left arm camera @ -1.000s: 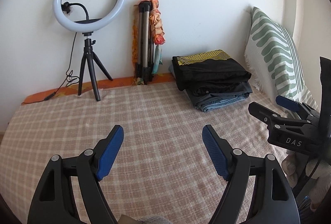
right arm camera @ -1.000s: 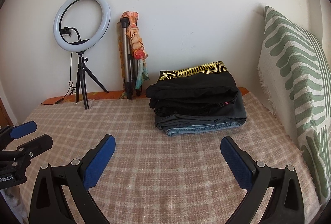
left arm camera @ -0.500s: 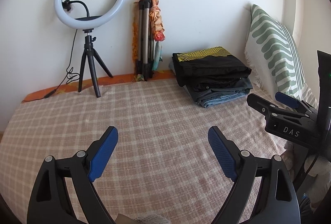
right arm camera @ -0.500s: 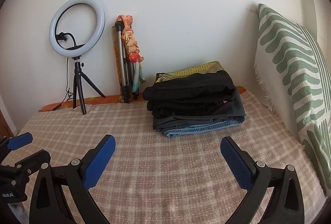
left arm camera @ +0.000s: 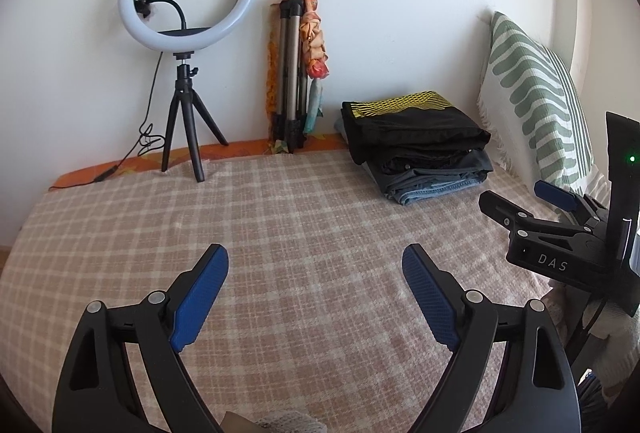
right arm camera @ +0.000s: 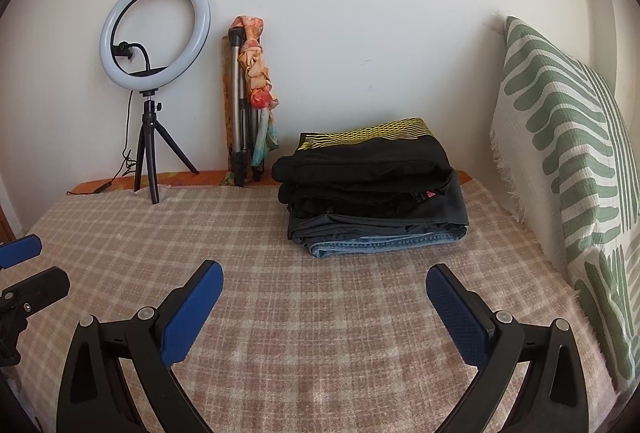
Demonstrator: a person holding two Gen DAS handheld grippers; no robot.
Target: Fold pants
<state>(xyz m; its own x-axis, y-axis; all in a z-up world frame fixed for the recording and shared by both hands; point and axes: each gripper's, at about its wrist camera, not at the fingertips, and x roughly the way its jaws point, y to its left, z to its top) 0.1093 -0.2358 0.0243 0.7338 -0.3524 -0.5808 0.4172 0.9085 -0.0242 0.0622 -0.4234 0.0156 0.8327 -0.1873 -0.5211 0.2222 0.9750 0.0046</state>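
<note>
A stack of folded pants (right arm camera: 372, 189) lies at the back right of the checked bedspread (right arm camera: 304, 313): black pairs on top, one with a yellow patterned band, jeans at the bottom. It also shows in the left wrist view (left arm camera: 416, 149). My left gripper (left arm camera: 316, 297) is open and empty above the bedspread, well short of the stack. My right gripper (right arm camera: 324, 303) is open and empty, in front of the stack. The right gripper also shows from the side in the left wrist view (left arm camera: 532, 201); the left one shows at the right wrist view's left edge (right arm camera: 24, 265).
A ring light on a small tripod (left arm camera: 186, 45) stands at the back left with its cable. A folded tripod with a scarf (left arm camera: 298, 73) leans on the wall. A green-patterned pillow (right arm camera: 560, 161) stands along the right side. The white wall is behind.
Both grippers have pulled back slightly and shifted; the left gripper's jaws have opened a little wider. The stack of pants has not moved.
</note>
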